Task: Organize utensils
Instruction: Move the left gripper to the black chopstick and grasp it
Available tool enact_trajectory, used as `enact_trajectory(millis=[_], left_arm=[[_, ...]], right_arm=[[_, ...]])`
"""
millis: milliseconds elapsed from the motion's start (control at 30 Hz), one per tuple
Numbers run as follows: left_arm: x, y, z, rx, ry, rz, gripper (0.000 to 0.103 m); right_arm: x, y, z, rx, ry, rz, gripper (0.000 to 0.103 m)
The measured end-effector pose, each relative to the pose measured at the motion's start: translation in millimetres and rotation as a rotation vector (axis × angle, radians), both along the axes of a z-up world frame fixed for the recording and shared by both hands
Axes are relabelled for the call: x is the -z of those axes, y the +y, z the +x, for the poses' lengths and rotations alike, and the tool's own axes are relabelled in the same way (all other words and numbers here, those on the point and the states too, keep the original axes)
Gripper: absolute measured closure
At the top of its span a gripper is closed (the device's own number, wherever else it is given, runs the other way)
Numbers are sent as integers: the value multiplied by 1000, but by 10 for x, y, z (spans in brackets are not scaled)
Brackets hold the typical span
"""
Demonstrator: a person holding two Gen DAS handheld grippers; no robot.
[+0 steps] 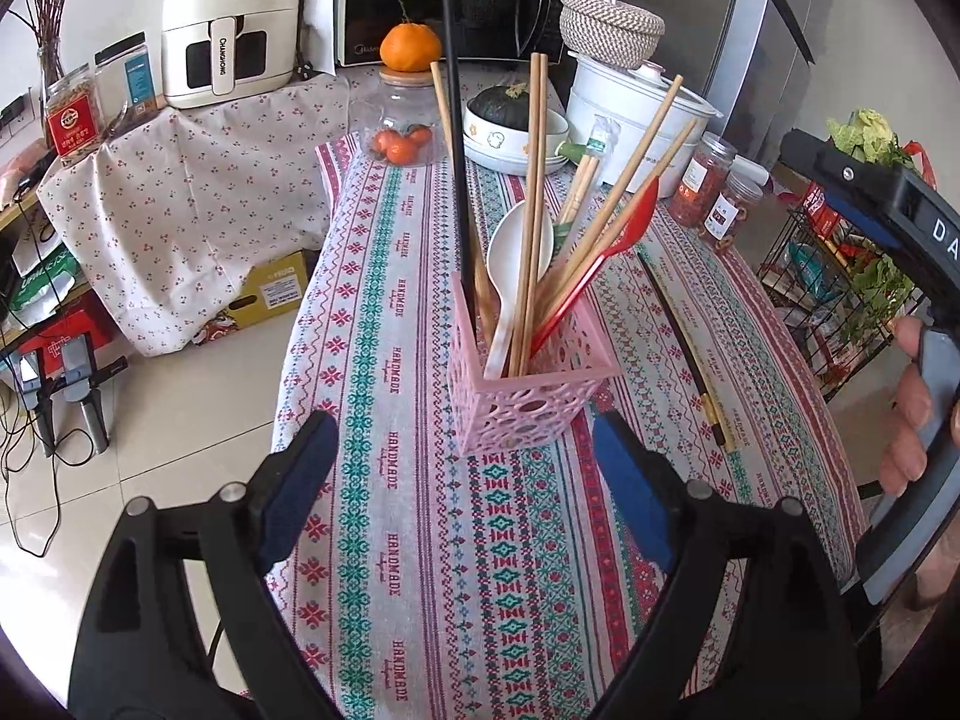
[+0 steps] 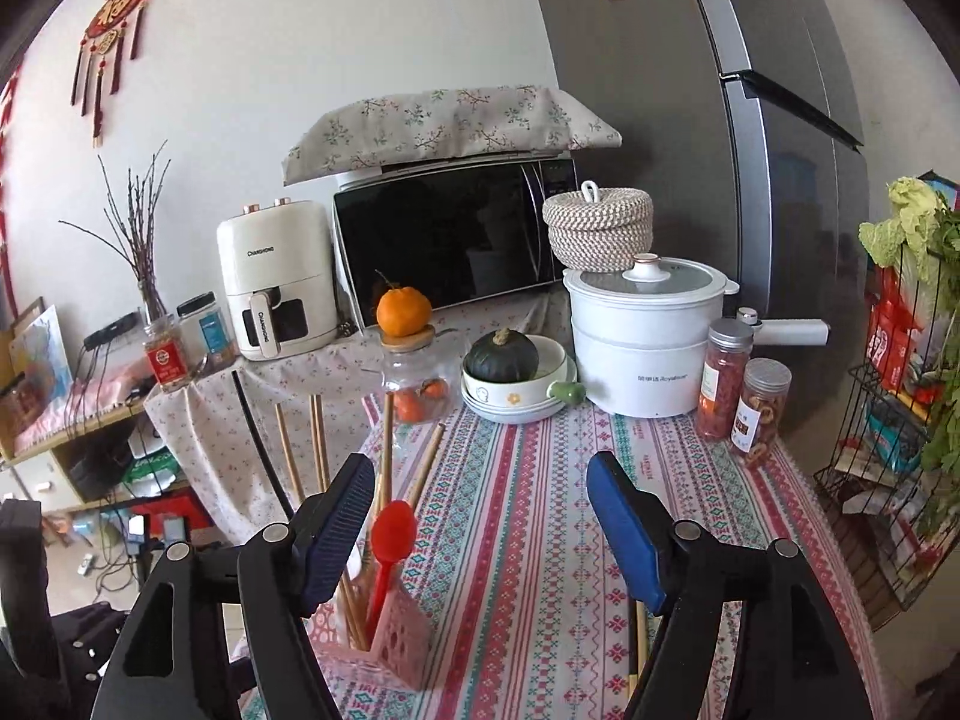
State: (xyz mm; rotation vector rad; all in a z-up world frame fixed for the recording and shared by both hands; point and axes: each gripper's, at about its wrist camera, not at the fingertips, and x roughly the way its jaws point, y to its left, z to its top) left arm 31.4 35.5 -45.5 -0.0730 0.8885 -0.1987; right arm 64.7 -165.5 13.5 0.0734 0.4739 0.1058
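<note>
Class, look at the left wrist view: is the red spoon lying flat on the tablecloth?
No, the red spoon stands tilted inside the pink basket.

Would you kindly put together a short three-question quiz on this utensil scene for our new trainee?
1. True or false: the red spoon lies flat on the tablecloth.
2. Which utensil lies outside the pink basket? A) white spoon B) black chopstick with a gold end C) a metal fork
3. Fill in: the left tool and the right tool both have their jaws ____, with nothing gripped.

Key
1. False: it stands in the pink basket.
2. B: it lies on the tablecloth to the right of the basket in the left wrist view.
3. open
</note>
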Motion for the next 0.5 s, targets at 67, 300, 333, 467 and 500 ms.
enact_trajectory(millis=[67,300,333,467,500], left_arm=[[-1,-81,-19,6,0,15,13],[48,-406,-82,41,19,68,9],[60,-459,-88,51,23,77,9],[129,-723,-119,103,40,124,9],[148,-792,-123,115,45,136,9]], right_arm=[[13,-135,-28,14,29,-13,21],[102,-637,-62,82,151,-23,15],[125,-704,-51,86,175,-27,15],[240,-949,5,101,280,-36,15],[275,-1018,22,106,310,-33,15]])
